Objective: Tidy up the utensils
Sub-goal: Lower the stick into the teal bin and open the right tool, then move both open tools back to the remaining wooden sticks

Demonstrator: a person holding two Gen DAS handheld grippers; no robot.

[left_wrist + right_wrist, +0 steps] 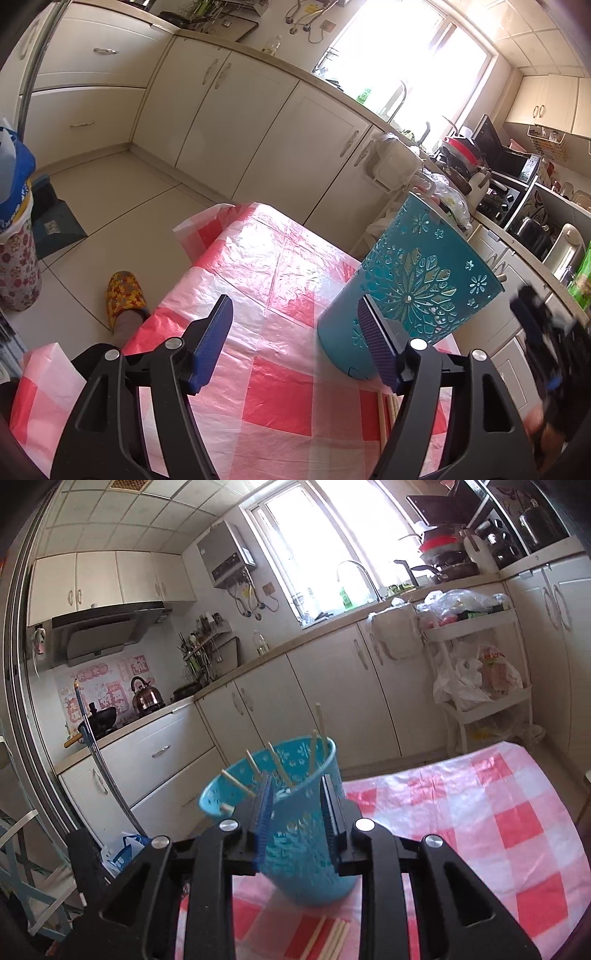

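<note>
A teal perforated utensil holder stands on the red-and-white checked tablecloth. In the right wrist view the holder holds several wooden chopsticks that lean out of its rim. More chopsticks lie on the cloth in front of it; their ends also show in the left wrist view. My left gripper is open and empty, just left of the holder. My right gripper is partly open and empty, close in front of the holder; it appears blurred in the left wrist view.
The table's far edge drops to a tiled floor with a slippered foot. Kitchen cabinets and a white trolley stand beyond. A blue bag on a floral bin is at the left.
</note>
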